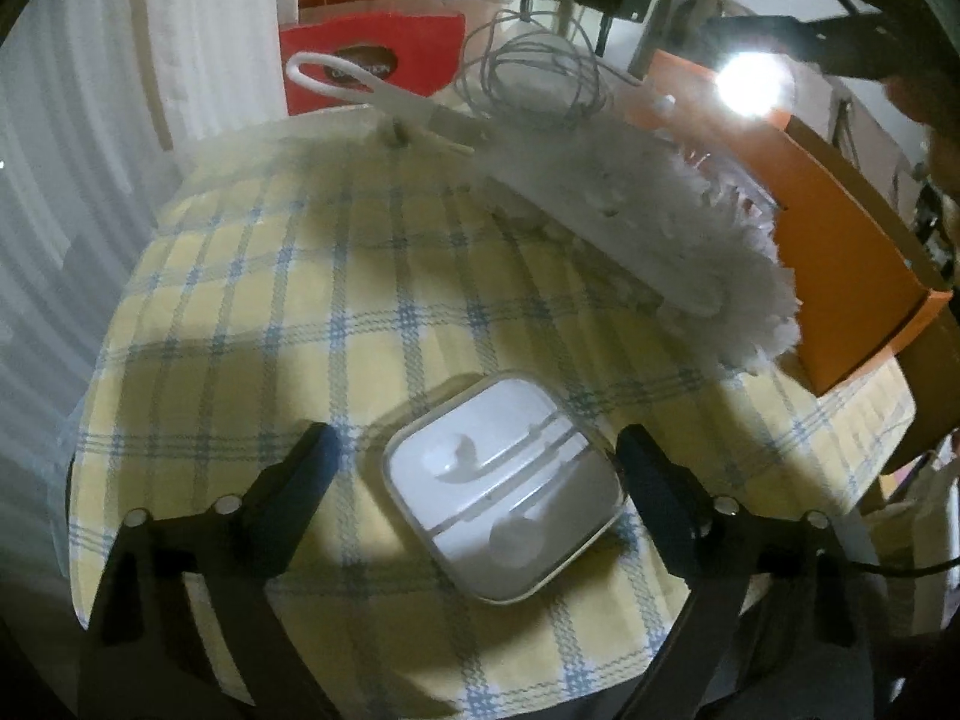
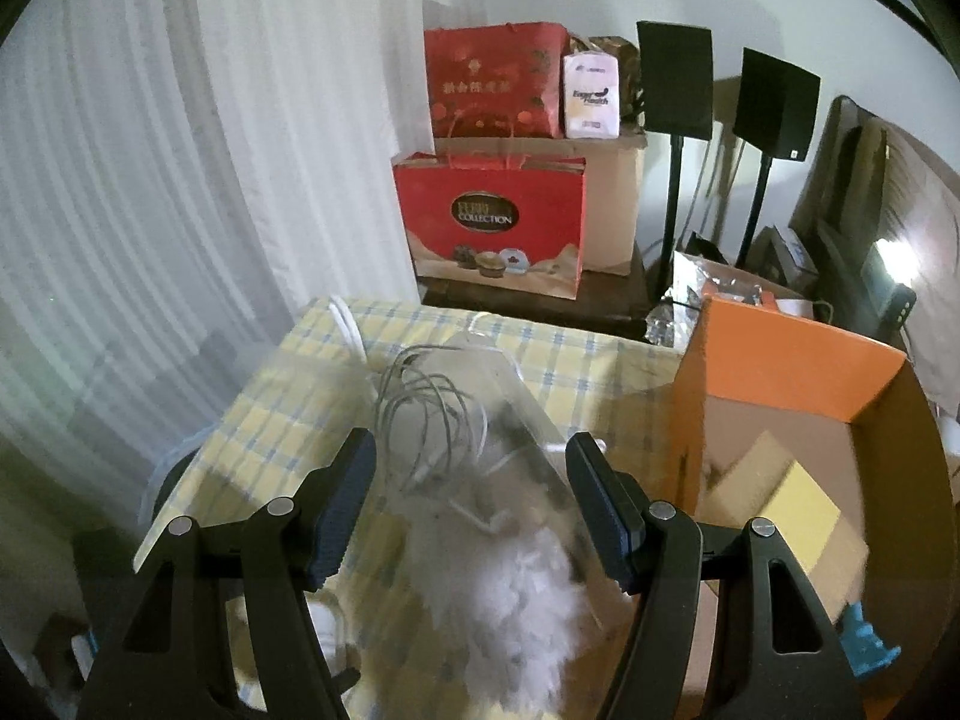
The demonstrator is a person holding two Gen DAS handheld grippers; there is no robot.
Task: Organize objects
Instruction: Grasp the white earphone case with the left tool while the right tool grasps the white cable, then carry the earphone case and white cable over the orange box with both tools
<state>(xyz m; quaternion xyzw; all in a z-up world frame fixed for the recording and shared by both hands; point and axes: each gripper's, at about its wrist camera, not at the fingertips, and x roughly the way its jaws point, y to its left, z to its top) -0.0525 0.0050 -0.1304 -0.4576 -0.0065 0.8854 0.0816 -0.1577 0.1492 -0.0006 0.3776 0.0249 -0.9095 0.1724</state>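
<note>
A white square earphone case lies on the yellow checked tablecloth. My left gripper is open, its fingers on either side of the case. A white fluffy duster in a clear sleeve lies across the table's right side; it also shows in the right wrist view. My right gripper is open above the duster, not gripping it. A coiled grey cable and white scissors lie at the far end.
An open orange cardboard box stands at the table's right edge. Red gift bags and a carton stand on a dark stand behind the table. Two black speakers on stands are by the wall. White curtain on the left.
</note>
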